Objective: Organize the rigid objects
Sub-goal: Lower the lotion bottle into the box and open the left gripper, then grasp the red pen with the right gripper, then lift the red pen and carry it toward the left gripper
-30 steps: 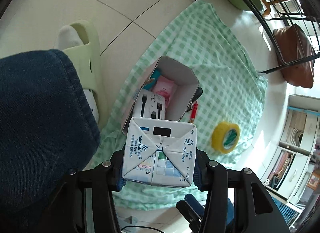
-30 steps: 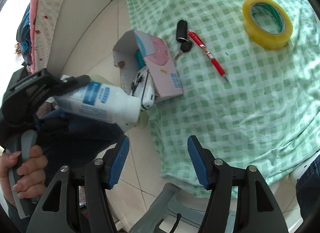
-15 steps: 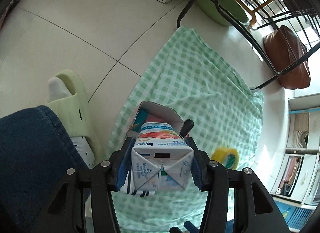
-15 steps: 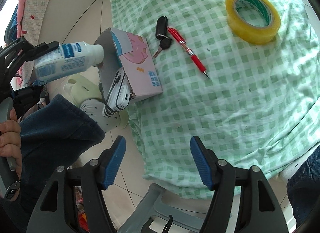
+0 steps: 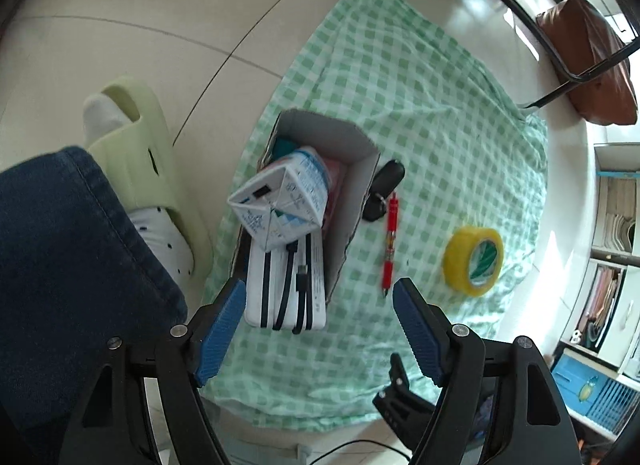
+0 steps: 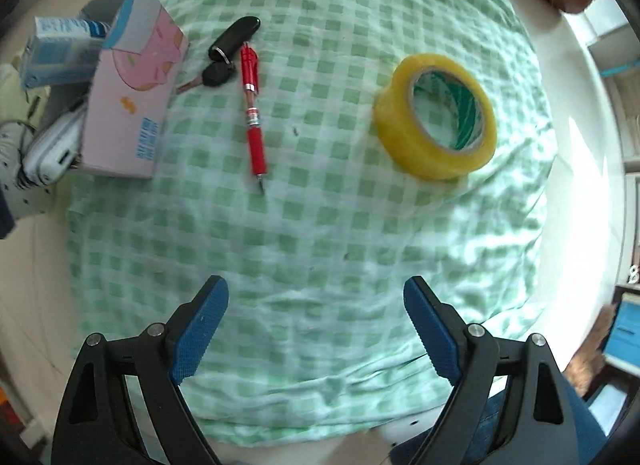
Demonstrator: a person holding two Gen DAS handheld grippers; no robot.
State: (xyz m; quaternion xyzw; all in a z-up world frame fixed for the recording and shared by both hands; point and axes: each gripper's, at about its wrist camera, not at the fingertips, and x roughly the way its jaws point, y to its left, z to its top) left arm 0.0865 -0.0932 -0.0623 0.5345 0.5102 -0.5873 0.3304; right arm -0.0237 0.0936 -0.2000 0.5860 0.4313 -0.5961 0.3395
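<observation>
A white milk carton [image 5: 280, 201] lies tilted in the open cardboard box [image 5: 352, 169], resting on a white power bank [image 5: 288, 285] that sticks out of the box's near end. My left gripper [image 5: 318, 285] hangs above them. Its jaws are opening and nothing is between its blue pads [image 5: 222, 329]. On the green checked cloth [image 5: 420, 97] beside the box lie black car keys [image 5: 384, 185], a red pen [image 5: 390, 241] and a yellow tape roll [image 5: 474, 261]. My right gripper [image 6: 316, 285] points down at bare cloth, jaws opening and empty. Ahead of it lie the tape roll [image 6: 436, 113], pen [image 6: 254, 117], keys [image 6: 232, 45] and pink box [image 6: 132, 97].
A person's jeans leg [image 5: 60, 265] and a pale green slipper [image 5: 148, 161] over a white sock sit left of the cloth. A black chair frame [image 5: 560, 65] and a brown bag [image 5: 592, 65] stand at the far right. Shelves [image 5: 612, 225] line the right wall.
The left gripper let go of the milk carton, which now lies in the box on the power bank. The right gripper turned, sank toward the cloth and spread its jaws wider.
</observation>
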